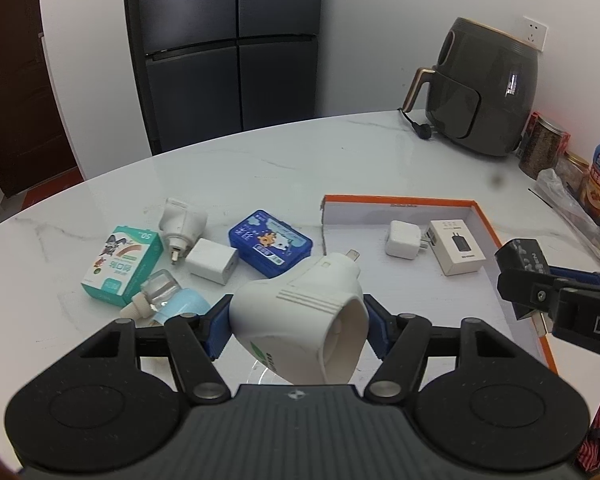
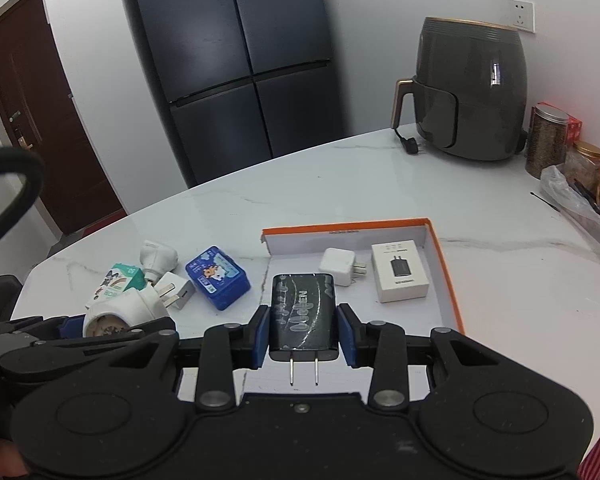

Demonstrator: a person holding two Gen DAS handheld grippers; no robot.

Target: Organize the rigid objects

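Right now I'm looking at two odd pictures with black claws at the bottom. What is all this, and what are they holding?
There is no robot here: a person holds a two-fingered tool in each hand, and each tool carries a wide-angle camera looking along its fingers. One picture is from the left tool, the other from the right tool.

The left tool grips a white plug-in device. The right tool grips a black charger, prongs toward the camera.

On the white marble table an orange-edged tray holds a small white charger and a white charger box. Beside it lie a blue tin, a green box, two more white plugs and a small bottle. An air fryer stands behind.
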